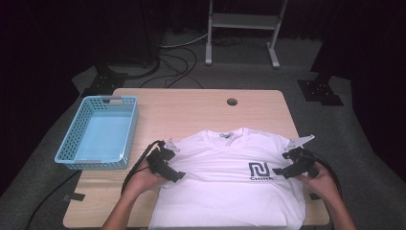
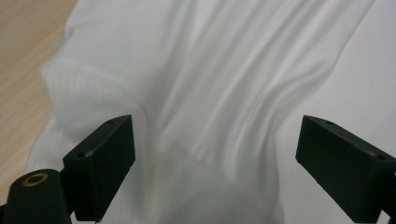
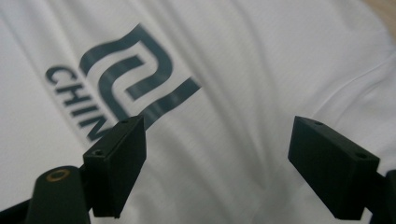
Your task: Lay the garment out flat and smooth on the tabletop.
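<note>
Over the shirt (image 1: 230, 177) both grippers, left (image 1: 174, 173) and right (image 1: 282, 171), gape wide and empty; each should bite one full fold of cloth at matching spots.

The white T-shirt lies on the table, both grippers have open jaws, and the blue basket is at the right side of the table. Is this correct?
Not quite. In the high view the blue basket stands at the left side of the table, not the right. The white T-shirt and the open jaws are as you say.

A: Pretty dark room, right? Grey carpet floor (image 1: 306, 124), light wooden table (image 1: 191, 103) with a cable hole (image 1: 232, 101).

B: Yep, plus a white metal stand (image 1: 243, 21) at the far side, black cables (image 1: 179, 60) trailing left of it.
</note>
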Tool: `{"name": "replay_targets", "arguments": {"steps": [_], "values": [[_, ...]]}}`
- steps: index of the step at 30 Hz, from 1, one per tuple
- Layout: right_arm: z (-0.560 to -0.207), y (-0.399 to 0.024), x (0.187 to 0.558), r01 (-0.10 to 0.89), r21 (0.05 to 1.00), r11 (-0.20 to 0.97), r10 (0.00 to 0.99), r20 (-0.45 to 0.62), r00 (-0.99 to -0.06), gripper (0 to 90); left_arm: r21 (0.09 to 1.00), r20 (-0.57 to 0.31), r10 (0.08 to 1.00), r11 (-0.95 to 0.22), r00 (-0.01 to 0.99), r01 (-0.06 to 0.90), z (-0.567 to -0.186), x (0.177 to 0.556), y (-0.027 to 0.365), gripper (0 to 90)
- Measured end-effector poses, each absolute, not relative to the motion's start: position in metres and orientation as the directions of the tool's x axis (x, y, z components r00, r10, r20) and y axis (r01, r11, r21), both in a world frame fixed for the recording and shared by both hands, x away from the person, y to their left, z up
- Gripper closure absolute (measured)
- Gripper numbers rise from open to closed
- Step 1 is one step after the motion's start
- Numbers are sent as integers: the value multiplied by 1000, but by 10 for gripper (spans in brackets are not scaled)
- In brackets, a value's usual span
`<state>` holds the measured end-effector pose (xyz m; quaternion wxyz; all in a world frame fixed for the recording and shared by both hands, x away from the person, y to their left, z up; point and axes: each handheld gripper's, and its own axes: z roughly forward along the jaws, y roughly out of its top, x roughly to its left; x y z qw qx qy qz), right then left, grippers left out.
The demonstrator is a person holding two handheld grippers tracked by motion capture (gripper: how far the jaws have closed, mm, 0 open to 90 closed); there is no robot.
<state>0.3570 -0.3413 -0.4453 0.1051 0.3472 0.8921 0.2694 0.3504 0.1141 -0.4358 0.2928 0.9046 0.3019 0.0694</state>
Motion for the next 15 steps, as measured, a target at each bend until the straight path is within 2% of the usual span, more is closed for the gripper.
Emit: {"name": "replay_targets", "arguments": {"steps": [5, 7, 10, 15], "values": [[-451, -336, 373, 599, 546, 585, 732, -38, -680, 176, 550, -54, 596, -651, 801, 522, -449, 368, 96, 109], [-456, -336, 380, 634, 533, 560, 762, -30, -647, 175, 523, -49, 612, -658, 789, 543, -457, 376, 94, 104], [-464, -336, 390, 674, 508, 537, 780, 5, -626, 150, 537, -42, 641, -633, 767, 558, -461, 389, 97, 97], [-464, -340, 412, 695, 508, 510, 803, 8, -595, 151, 506, 8, 637, -667, 771, 547, -460, 424, 94, 97]]}}
